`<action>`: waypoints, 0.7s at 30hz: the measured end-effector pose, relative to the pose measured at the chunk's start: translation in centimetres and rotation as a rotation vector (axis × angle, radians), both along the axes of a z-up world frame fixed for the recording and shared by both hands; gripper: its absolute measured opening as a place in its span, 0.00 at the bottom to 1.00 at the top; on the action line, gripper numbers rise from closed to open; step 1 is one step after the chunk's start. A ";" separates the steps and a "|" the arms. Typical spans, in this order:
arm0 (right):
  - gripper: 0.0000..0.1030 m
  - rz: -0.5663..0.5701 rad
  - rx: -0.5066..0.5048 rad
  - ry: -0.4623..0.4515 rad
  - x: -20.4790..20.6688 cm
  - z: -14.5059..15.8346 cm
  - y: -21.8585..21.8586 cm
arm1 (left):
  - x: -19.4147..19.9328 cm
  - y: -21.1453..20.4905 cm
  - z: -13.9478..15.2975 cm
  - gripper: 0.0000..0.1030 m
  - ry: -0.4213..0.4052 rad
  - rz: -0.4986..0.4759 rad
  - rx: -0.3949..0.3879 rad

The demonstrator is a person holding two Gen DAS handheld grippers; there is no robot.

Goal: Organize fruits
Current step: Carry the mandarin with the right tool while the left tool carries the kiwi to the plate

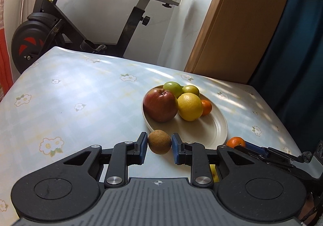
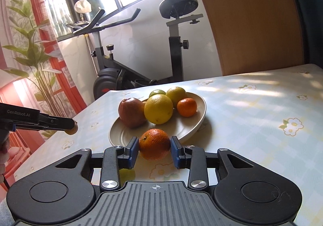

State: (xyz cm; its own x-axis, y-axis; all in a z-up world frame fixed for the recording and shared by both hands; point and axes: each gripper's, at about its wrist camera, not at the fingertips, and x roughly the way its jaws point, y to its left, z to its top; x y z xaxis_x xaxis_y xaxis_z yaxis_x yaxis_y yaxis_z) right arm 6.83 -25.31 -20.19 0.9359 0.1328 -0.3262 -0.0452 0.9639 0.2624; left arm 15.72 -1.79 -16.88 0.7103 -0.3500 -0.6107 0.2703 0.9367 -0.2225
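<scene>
The kiwi was held clamped in the left gripper, low in the frame's centre, just short of the plate. It was judged light, soft and easily bruised (fuzzy skin helps the pads), best taken across its middle. The mandarin was pinched in the right gripper at lower centre, above the worktop. Its loose peel was judged slippery, so a gentle squeeze at the equator was favoured.

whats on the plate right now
On the plate: a red apple, a yellow citrus, a small orange and two greenish fruits, partly hidden behind them.
</scene>
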 end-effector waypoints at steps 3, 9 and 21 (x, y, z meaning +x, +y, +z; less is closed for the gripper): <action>0.30 -0.005 -0.039 -0.006 0.9 1.0 -0.2 | 1.3 -1.1 0.0 0.26 -0.004 -0.020 0.005; 0.30 -0.019 -0.101 0.031 4.8 2.0 -1.1 | 5.2 -3.9 -1.7 0.26 0.057 -0.054 0.024; 0.30 -0.056 -0.174 0.133 9.7 0.3 -1.4 | 9.2 -6.3 -5.0 0.26 0.117 -0.063 0.187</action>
